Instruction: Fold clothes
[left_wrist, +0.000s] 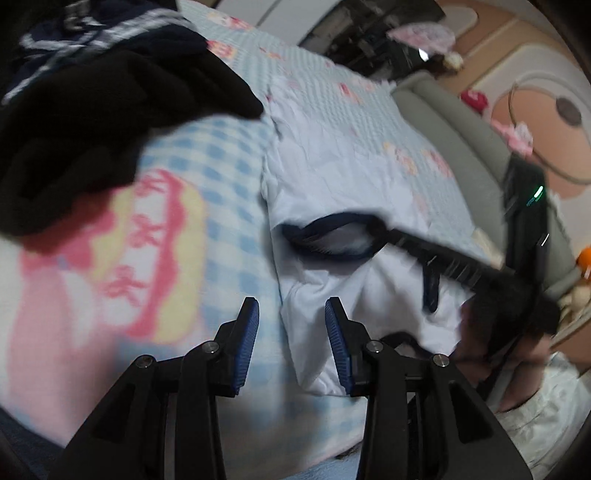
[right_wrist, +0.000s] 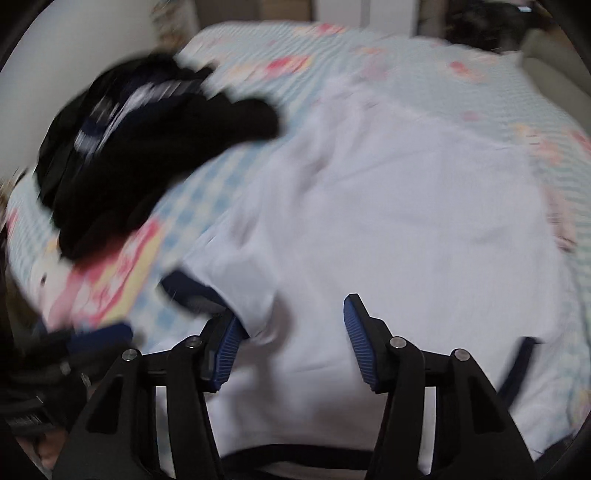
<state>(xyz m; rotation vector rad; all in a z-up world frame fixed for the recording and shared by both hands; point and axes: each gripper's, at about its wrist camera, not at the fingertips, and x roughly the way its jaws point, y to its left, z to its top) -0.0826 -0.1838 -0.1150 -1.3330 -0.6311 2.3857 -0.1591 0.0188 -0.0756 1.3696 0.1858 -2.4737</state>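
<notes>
White garment: a white cotton T-shirt with navy trim (right_wrist: 388, 206) is being shown spread on the bed, its body running from near to far, navy collar (left_wrist: 332, 236) at the near left in the left wrist view.
Relation to right claw: the right gripper (right_wrist: 291, 343) is being held directly over the near part of the shirt; a navy-edged sleeve (right_wrist: 236, 288) is lying just beside its left blue pad (right_wrist: 227, 354), touching or nearly so; contact cannot be told through the blur.
Relation to left claw: the left gripper (left_wrist: 291, 347) is being held over the shirt's left edge, where white cloth is meeting the sheet.
Nearer claw: the right one is judged nearer to the sleeve, the left one nearer to the collar side.
Claw state: both are being held with jaws apart, nothing between the pads.
Fold stage: the body is lying flat and open; the near left sleeve may be lying turned in over it, too blurred to settle.
Surface: a pale blue checked bedsheet with pink and yellow cartoon prints (left_wrist: 207, 206) is giving a soft, yielding base; cloth is likely to drag on it.
Other clothes: a dark pile of black and navy striped garments (right_wrist: 147, 147) is lying at the far left, apart from the shirt.
Room: a grey padded bed frame (left_wrist: 454, 125) is being seen at the right, with patterned flooring beyond.
</notes>
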